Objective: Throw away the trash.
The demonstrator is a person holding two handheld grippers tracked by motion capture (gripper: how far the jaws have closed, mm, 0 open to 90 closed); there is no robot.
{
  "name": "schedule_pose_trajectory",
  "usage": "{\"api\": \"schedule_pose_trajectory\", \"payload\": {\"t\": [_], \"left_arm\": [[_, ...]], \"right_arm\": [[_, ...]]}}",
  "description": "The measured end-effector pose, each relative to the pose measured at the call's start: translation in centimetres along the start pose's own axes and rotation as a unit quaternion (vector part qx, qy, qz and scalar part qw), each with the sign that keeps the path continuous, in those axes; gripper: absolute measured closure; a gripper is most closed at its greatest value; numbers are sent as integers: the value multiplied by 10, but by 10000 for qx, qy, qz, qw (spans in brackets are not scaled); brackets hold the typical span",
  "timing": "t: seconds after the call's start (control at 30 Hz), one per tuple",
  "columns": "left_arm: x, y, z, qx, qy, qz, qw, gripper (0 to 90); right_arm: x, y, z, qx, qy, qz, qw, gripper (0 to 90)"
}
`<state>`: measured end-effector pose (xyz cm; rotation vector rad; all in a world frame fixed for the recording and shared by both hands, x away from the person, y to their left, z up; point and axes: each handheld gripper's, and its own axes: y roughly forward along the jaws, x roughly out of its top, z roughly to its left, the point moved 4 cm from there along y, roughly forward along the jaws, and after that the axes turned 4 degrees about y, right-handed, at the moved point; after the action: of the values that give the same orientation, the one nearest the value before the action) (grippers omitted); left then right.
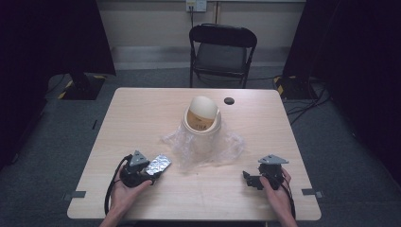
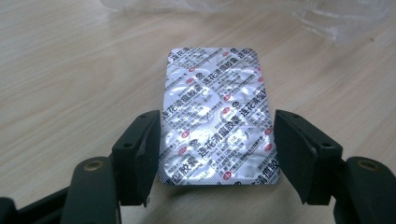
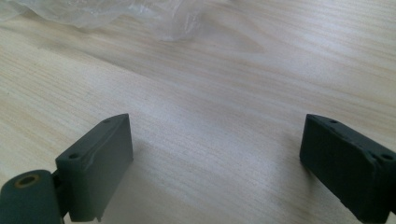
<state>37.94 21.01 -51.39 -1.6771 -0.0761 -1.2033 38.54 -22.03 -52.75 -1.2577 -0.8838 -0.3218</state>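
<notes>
Pale wood table [image 1: 142, 113] fills my working space, with a dark folding chair [image 1: 222, 49] beyond its far edge and black drapes to either side. Near the middle stands a cream swing-lid bin [image 1: 202, 118] on a crumpled clear plastic bag [image 1: 189, 146].

My left gripper [image 2: 217, 140] sits near the table's front-left part, and its jaws are clamped on a silver blister pack [image 2: 215, 116]. From that gripper's own camera, the pack lies flat between the two black jaws, each pad pressed against one long edge at the pack's nearer half. Its far half sticks out ahead of the fingertips, foil side up with red and black printing, and it points toward the edge of the plastic bag at the top of that view. In the high view the blister pack [image 1: 158, 164] juts forward and rightward from the left gripper [image 1: 150, 171], close to the bag's near-left fringe but not touching it.

My right gripper [image 1: 249, 179] rests at the front-right, well apart from the pack. Its jaws stand wide with only bare wood between them, the bag's edge farther off.
</notes>
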Motion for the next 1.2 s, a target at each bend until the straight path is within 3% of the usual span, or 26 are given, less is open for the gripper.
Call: {"api": "schedule_pose_trajectory", "payload": {"t": [0.23, 0.47, 0.73, 1.0, 1.17, 1.2], "left_arm": [[1, -9, 6, -10, -173, -213, 9996, 342], [6, -16, 3, -145, -243, -395, 9988, 342], [15, -26, 2, -197, -242, -630, 9975, 342], [24, -32, 1, -225, -175, -722, 9970, 342], [31, -36, -1, -265, -27, -768, 9967, 342], [32, -36, -2, -294, -79, -797, 9964, 342]], "right_arm": [[0, 0, 0, -1, 0, 0, 10000, 87], [0, 0, 0, 0, 0, 0, 10000, 87], [0, 0, 0, 0, 1, 0, 10000, 87], [0, 0, 0, -1, 1, 1, 10000, 87], [0, 0, 0, 4, 4, 2, 10000, 87], [0, 0, 0, 0, 1, 0, 10000, 87]]}}
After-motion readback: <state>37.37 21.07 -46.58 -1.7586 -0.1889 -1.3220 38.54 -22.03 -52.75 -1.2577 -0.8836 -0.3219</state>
